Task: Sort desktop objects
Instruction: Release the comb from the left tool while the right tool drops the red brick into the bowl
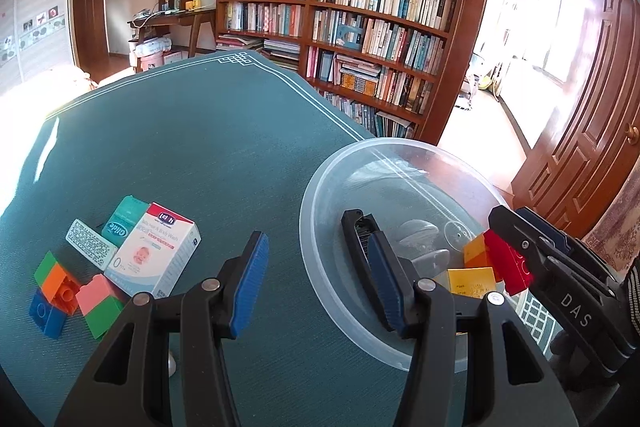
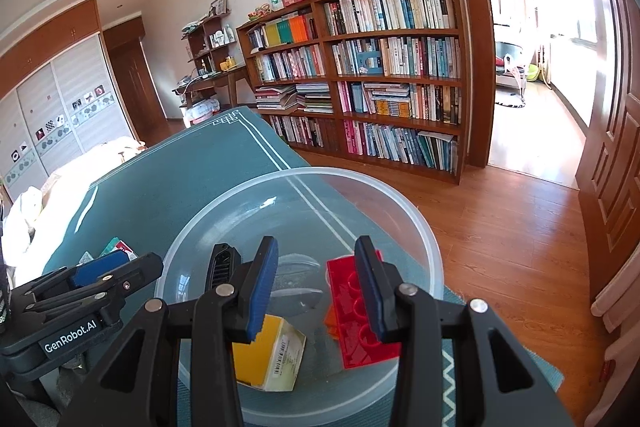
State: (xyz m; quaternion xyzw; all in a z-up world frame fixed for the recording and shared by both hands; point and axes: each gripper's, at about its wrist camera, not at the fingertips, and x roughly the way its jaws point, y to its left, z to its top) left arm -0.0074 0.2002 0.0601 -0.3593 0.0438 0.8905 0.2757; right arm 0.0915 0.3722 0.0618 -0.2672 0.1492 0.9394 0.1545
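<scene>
Sorting step at the clear plastic bowl (image 2: 416, 227), which stands at the near right edge of the teal worktop (image 1: 192, 147). The right hand-held gripper (image 2: 320, 291) hangs over the bowl, jaws partly apart; a red studded brick (image 2: 360, 323) lies against its right pad, and whether that pad alone bears it cannot be told. To finish the drop well, the jaws should part fully and lift straight up, clear of the rim, so nothing is dragged out. The left hand-held gripper (image 1: 316, 283) stands about half open and empty, one finger over the bowl's rim. The bowl already holds a yellow carton (image 2: 272, 355), an orange piece (image 1: 476, 255) and a black clip-like object (image 2: 224, 267). Unsorted items remain well apart at left: coloured bricks (image 1: 60, 287), a baby-wash box (image 1: 156, 251) and a teal floss case (image 1: 120, 219).
</scene>
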